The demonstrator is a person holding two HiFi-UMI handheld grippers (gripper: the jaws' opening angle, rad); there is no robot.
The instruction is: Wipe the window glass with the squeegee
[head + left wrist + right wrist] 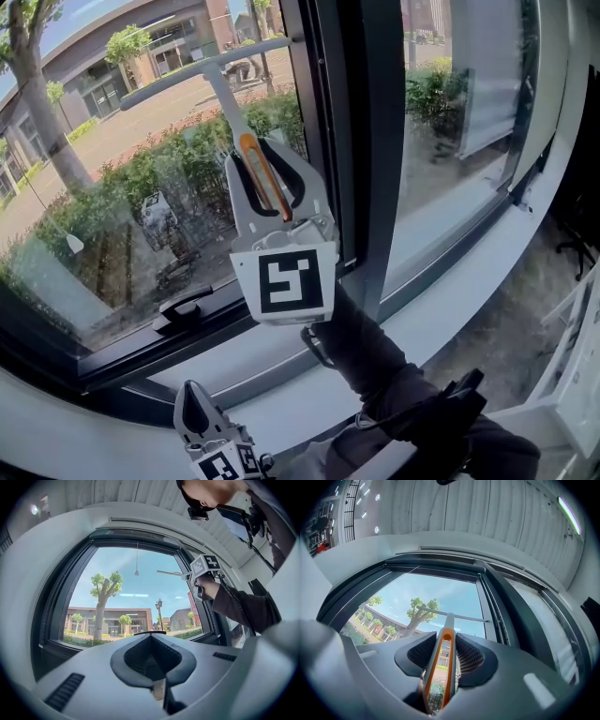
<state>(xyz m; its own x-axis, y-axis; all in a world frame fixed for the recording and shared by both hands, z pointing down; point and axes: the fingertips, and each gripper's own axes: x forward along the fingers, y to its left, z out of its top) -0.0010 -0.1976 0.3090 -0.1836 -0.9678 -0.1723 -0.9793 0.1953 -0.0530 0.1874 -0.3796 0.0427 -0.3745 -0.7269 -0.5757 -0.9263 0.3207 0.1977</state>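
The squeegee (246, 131) has a grey T-shaped head and an orange-edged handle (443, 667). Its blade (202, 70) lies slanted against the upper part of the window glass (103, 197). My right gripper (270, 192) is raised in front of the pane and shut on the squeegee's handle, with the blade (452, 616) showing beyond the jaws. My left gripper (194, 412) hangs low by the sill, shut with nothing in it. From the left gripper view the right gripper (202, 573) and the squeegee (171, 573) show at the pane's right side.
A black window handle (183, 307) sits on the lower frame. A dark upright frame post (361, 141) separates this pane from a second pane (450, 103) to the right. The white sill (469, 300) runs below. Trees and buildings lie outside.
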